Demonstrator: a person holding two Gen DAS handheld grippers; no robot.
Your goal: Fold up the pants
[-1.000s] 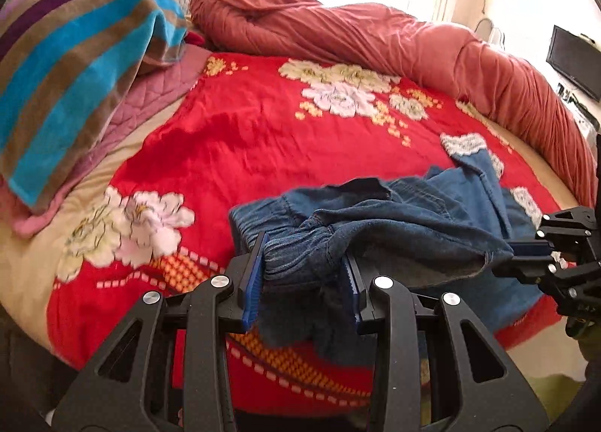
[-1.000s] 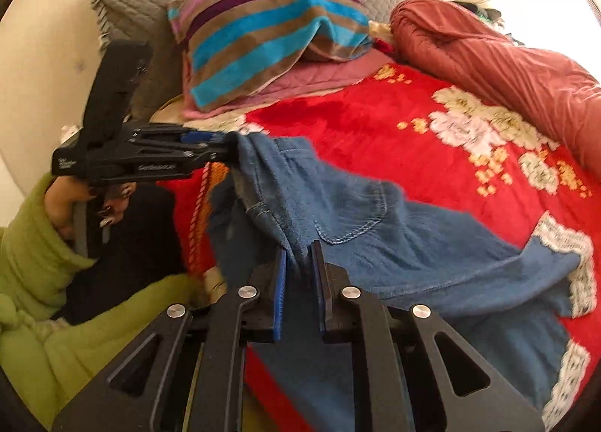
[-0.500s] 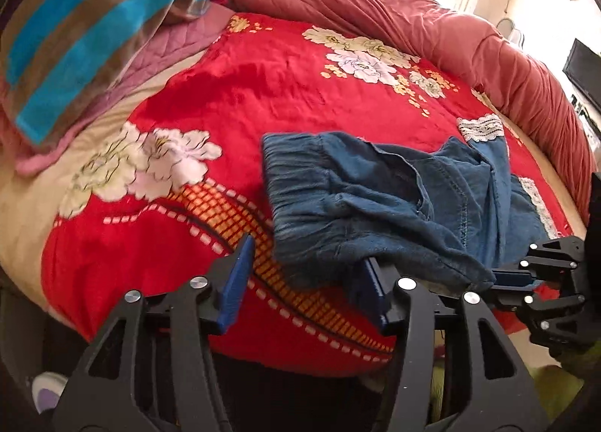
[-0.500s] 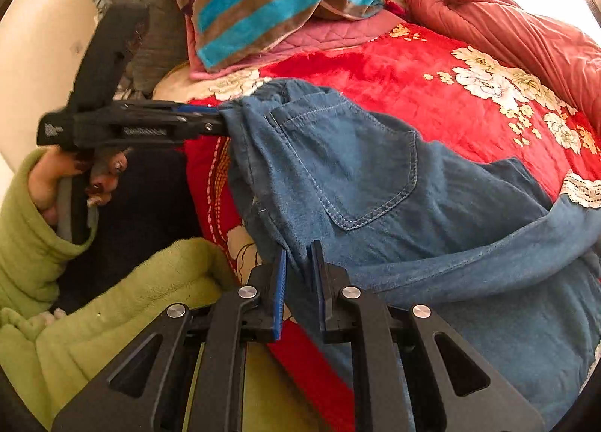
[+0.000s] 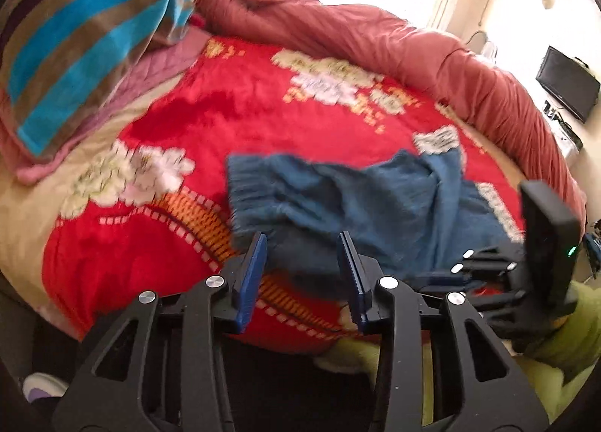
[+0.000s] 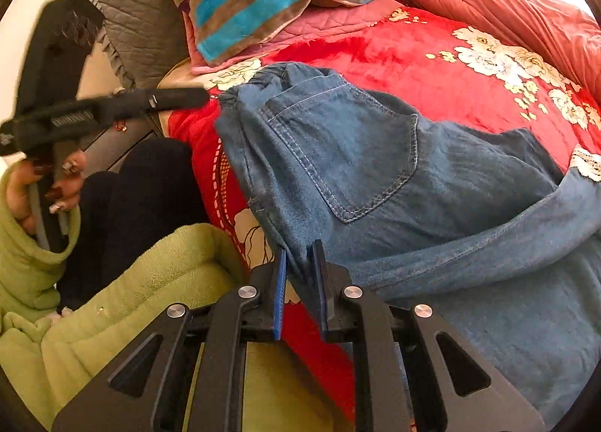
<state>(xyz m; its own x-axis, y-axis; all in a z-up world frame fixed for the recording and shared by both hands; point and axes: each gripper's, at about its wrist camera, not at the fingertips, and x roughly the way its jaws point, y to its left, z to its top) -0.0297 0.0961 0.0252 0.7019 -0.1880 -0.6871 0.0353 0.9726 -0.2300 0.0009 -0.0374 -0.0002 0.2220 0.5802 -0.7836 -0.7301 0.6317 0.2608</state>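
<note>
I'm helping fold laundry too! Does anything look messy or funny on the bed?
Yes: the blue pants lie rumpled and crooked on the red blanket, one leg draped across the other. The right gripper pinches one edge; the left gripper is open.

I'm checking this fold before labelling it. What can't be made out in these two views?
- Left wrist view: motion blur smears the pants; whether the open left hand-held gripper touches them is unclear.
- Right wrist view: the pants' leg ends run off the right edge; the right hand-held gripper hides the pinched hem.
- Left wrist view: the right hand-held gripper's tips are blurred and partly hidden behind the left one.
</note>
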